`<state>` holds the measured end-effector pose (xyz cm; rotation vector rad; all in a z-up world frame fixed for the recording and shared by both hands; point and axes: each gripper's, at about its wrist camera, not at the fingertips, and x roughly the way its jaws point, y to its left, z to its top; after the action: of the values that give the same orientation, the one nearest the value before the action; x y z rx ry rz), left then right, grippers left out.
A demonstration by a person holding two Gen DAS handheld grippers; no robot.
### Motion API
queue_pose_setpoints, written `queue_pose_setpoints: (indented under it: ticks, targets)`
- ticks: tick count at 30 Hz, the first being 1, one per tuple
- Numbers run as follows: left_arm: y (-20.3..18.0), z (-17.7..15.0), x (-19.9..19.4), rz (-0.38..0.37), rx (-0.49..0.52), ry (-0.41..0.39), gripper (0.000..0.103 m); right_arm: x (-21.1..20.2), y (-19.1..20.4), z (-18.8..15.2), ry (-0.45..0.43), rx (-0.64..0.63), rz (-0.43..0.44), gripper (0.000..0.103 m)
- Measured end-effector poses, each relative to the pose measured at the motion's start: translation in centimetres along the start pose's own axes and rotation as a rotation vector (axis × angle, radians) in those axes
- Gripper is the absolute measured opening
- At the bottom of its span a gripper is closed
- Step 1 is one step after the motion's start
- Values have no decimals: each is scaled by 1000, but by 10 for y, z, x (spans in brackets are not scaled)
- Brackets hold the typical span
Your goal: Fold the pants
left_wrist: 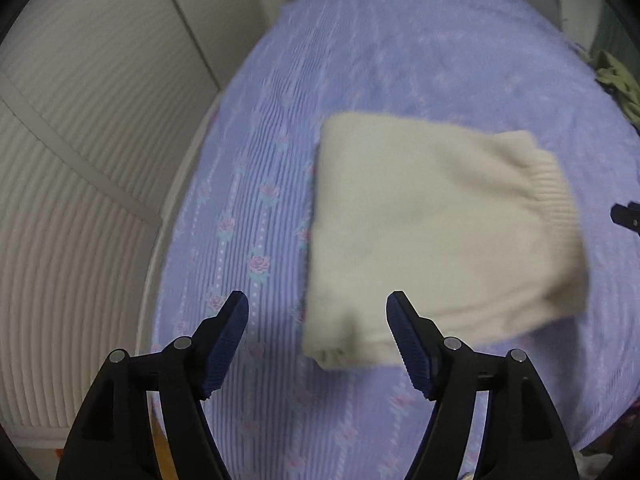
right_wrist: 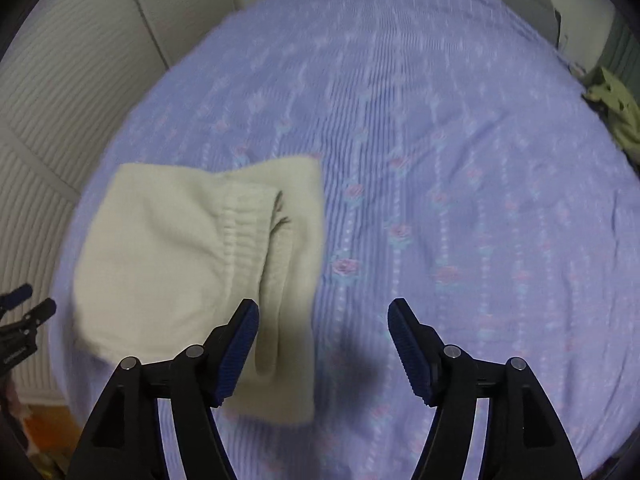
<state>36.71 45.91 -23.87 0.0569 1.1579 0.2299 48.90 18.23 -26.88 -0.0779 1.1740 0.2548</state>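
Observation:
Cream knit pants [left_wrist: 432, 236] lie folded into a compact rectangle on a lilac flowered bed cover [left_wrist: 360, 60]. The ribbed waistband shows at their right end. In the right wrist view the pants [right_wrist: 180, 256] lie at the left with the ribbed band on top. My left gripper [left_wrist: 318, 304] is open and empty above the pants' near left corner. My right gripper [right_wrist: 323, 312] is open and empty, above the cover just right of the pants' near edge. The right gripper's tip [left_wrist: 626, 216] shows at the right edge of the left wrist view, and the left gripper's tip [right_wrist: 28, 312] at the left edge of the right wrist view.
White ribbed cupboard doors [left_wrist: 80, 140] stand close along the bed's left side. A green cloth [right_wrist: 616, 112] lies at the bed's far right edge. A grey pillow [right_wrist: 528, 4] sits at the head of the bed. Orange floor [right_wrist: 44, 428] shows below the near left corner.

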Motion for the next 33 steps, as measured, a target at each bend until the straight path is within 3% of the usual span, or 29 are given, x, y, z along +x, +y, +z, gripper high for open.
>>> queue_pose_setpoints:
  ticks: [2,9,15,23,33]
  targets:
    - [-17,-11,-38,2,22,-66,80,-36,-3,-9,-54,-22,20,67]
    - [-58,-36,-166,-47,15,-268,94,-167,-25,-47,-244,0,49,88]
    - [-78,-61,-248,-102,-32,-358,103,-259,-46,-95,-339,11,37,92]
    - [-148,-116,-336,-150,3,-457,103,-327,-90,-166,-410,25,30,92]
    - [-216,-184,-396,-186,12,-494,103,-391,-144,-258,-468,47,15,92]
